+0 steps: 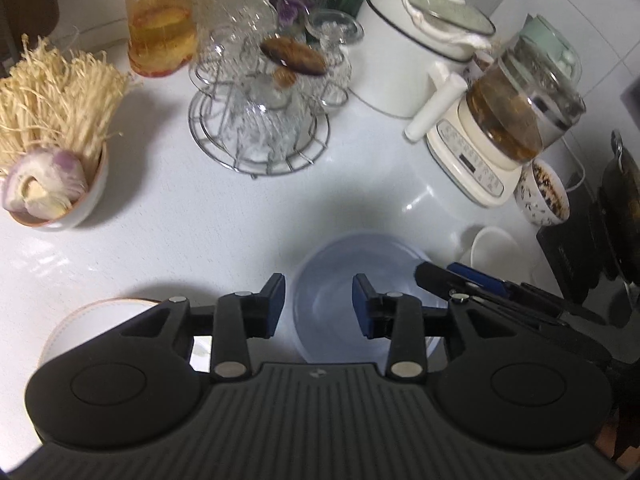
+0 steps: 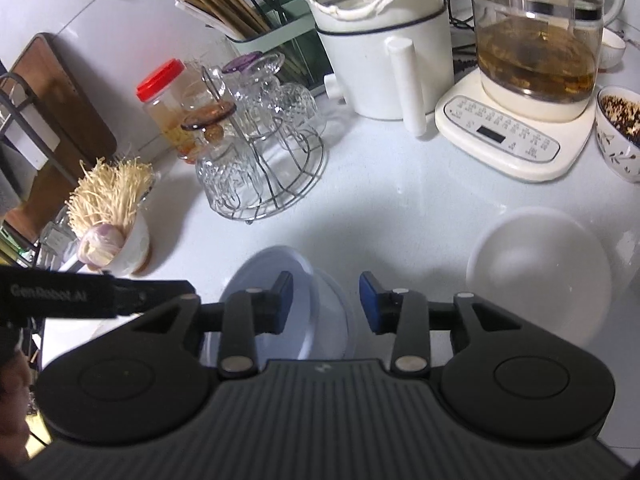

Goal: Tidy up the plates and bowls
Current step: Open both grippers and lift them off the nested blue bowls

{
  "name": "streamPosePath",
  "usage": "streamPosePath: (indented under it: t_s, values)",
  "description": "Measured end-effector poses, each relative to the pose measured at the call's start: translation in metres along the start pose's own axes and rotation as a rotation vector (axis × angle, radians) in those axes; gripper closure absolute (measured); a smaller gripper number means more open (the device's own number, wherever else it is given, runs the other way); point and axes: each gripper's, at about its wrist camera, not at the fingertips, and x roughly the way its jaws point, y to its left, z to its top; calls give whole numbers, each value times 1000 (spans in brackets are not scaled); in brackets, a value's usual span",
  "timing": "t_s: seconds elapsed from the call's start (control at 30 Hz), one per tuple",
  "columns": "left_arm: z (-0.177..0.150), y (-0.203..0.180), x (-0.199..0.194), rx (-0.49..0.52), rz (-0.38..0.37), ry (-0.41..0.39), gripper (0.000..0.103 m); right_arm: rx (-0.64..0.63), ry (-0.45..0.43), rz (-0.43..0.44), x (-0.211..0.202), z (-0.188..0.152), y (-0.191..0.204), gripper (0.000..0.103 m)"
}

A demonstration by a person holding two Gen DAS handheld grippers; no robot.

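grippers both part open over a translucent bluish bowl (image 1: 362, 300) on the white counter (image 1: 192, 216), neither has hold of anything. left gripper (image 1: 319, 305) shows a clear gap between its blue pads, bowl sits under and ahead of it, pads not pressing the rim. right gripper (image 2: 325, 303) stands the same way, its left pad over the bowl's (image 2: 304, 312) right rim, right pad over bare counter; whether that left pad touches the rim is hard to tell through the plastic. white bowl (image 2: 540, 276) sits at 3 o'clock of the right gripper, well clear. cream-rimmed white bowl (image 1: 92, 328) at 8 o'clock in the left view, half hidden by the gripper body. risk: both grippers crowd the one light bowl, right one already comes in at 3 o'clock of the left view, so a closing pad could knock the rim and skid or tip it, or the two tools clash. glass rack (image 1: 260, 120) at 12 o'clock, kettle base (image 2: 516, 136) at 1 o'clock and noodle bowl (image 1: 60, 184) at 10 o'clock fence the back. open counter lies between the bowls and toward the middle; front edge not in view.
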Motion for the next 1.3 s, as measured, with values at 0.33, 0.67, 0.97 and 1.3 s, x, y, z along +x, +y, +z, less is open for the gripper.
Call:
streamPosePath:
  t_s: [0.33,0.67,0.97,1.3]
  values:
    - [9,-12,-38,75,-31,-78,60,5,-94,-14,-39,15,12,63]
    - [7,-23,-79,139,-76,-136,60,1,-193,-21,-93,19,32,63]
    - [-8,-30,-94,164,-100,-166,60,9,-235,-37,-113,10,37,63]
    - [-3,-63,-81,159,-93,-175,60,15,-250,-33,-121,23,1,63]
